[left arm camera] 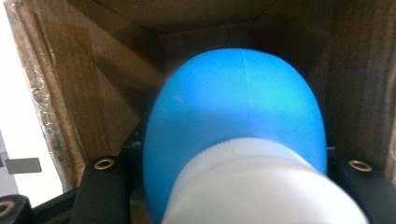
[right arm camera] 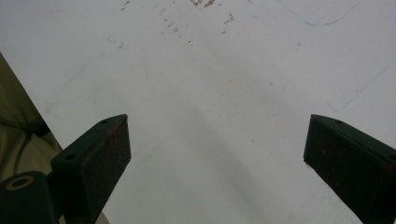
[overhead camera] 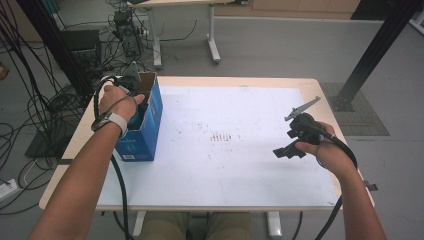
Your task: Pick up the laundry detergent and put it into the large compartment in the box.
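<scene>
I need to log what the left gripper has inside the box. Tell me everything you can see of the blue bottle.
The blue bottle has a smooth, rounded, plastic-looking body with a faint seam down the middle and a ribbed white cap nearest the camera. It lies inside the open cardboard box, base pointing toward the box's far wall. The left gripper is shut on it near the cap, black fingers at either side. Any label is out of sight.

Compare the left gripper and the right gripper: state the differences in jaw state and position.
The left gripper is shut on a blue bottle with a white cap; the right gripper is open and holds nothing. The left reaches into the blue cardboard box; the right hangs over the white table. Both have black jaws.
</scene>
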Tool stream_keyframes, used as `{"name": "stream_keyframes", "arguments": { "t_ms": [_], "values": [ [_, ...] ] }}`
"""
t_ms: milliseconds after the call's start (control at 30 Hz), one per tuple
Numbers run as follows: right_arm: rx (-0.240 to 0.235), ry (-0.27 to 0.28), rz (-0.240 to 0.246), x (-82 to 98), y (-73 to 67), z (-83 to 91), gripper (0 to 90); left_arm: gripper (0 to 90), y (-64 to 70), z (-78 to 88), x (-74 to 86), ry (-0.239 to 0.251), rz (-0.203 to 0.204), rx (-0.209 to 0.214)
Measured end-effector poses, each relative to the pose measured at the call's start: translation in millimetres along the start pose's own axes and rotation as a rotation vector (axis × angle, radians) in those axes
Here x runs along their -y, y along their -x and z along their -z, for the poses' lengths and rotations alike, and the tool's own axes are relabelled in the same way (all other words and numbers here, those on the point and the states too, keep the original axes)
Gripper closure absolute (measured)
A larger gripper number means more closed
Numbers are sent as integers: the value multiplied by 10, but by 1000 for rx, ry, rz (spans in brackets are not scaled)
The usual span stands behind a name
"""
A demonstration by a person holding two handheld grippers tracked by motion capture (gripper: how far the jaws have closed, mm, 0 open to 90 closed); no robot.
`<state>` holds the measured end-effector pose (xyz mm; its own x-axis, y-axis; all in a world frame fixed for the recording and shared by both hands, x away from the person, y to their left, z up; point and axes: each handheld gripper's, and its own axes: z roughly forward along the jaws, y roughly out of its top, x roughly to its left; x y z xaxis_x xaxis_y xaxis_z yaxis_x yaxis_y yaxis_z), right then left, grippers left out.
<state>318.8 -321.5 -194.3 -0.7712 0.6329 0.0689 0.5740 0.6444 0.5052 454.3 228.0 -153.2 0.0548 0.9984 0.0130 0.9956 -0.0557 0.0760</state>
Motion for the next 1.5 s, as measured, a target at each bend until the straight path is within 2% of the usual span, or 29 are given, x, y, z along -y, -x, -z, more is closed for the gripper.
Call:
{"name": "stream_keyframes", "arguments": {
  "t_ms": [1500],
  "values": [
    [1,5,-3,23,-16,13,73,392,28,-3,26,7,-12,-8]
  ]
}}
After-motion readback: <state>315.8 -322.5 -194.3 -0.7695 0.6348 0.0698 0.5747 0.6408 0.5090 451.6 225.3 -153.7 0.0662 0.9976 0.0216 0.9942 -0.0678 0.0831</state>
